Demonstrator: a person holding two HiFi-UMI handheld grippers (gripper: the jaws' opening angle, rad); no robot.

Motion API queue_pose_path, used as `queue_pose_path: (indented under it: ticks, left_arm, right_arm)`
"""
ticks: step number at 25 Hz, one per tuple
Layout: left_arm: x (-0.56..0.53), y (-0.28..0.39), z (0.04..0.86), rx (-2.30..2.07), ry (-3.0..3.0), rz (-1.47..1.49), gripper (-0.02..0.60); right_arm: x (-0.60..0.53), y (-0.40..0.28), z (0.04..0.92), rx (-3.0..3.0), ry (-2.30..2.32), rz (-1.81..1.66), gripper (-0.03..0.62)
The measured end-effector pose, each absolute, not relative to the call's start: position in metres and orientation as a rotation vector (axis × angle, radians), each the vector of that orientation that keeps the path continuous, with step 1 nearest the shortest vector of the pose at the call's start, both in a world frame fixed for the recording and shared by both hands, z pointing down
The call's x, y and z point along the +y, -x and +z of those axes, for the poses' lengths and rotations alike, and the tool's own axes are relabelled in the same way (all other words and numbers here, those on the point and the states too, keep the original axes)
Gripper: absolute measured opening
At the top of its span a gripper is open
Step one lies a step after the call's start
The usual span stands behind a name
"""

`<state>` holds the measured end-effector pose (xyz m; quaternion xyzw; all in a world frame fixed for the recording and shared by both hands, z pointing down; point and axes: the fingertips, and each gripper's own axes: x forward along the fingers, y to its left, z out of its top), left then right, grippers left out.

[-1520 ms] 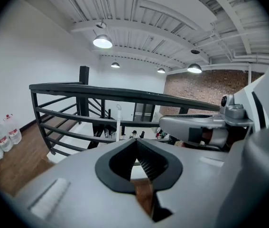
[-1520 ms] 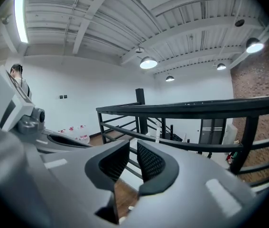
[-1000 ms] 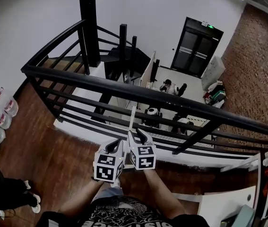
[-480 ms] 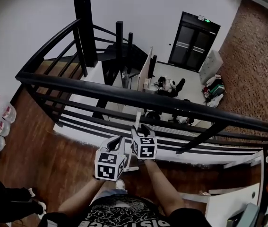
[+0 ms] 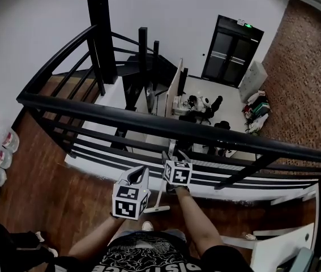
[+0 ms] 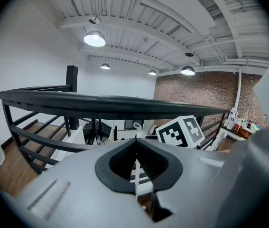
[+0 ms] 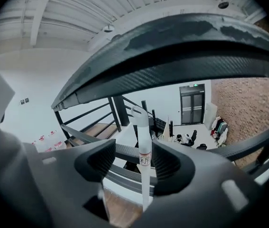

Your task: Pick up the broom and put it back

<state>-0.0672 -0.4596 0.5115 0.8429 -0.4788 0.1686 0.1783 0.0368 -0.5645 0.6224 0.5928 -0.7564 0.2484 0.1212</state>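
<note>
Now the right tool [image 7: 134, 148] has just been opening, jaws wide around the broom [image 7: 143, 141] handle, which stands against the railing [image 5: 149, 120]; left tool [image 6: 136, 141] closed, empty.

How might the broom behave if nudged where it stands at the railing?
Probably stiff and light: the broom has a thin handle. It stands nearly upright, seemingly propped on the railing, so a sideways nudge may slide or topple it. The right gripper has just been opening its jaws around the handle, so nothing clamps it.
</note>
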Motion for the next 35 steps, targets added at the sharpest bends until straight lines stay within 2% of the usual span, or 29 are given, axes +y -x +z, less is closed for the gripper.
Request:
queue_pose_path:
  ticks: [11, 14, 17, 35]
  left_arm:
    - [-0.486, 0.081, 0.524, -1.355, -2.374, 0.505, 0.005]
    - [-0.49, 0.082, 0.526, -1.362, -2.366, 0.499, 0.005]
    - [-0.491, 0.084, 0.53, -1.357, -2.358, 0.511, 0.005]
    - [-0.473, 0.074, 0.529, -1.372, -2.338, 0.481, 0.005]
  right_arm:
    - [-0.605, -0.048, 0.649, -2.133, -1.779, 0.726, 0.209]
    - [-0.611, -0.051, 0.652, -2.12, -1.778, 0.699, 0.139]
    - [-0.613, -0.046, 0.654, -2.137, -1.744, 0.673, 0.095]
    - [-0.573, -0.046, 0.636, -2.18, -1.732, 0.625, 0.092]
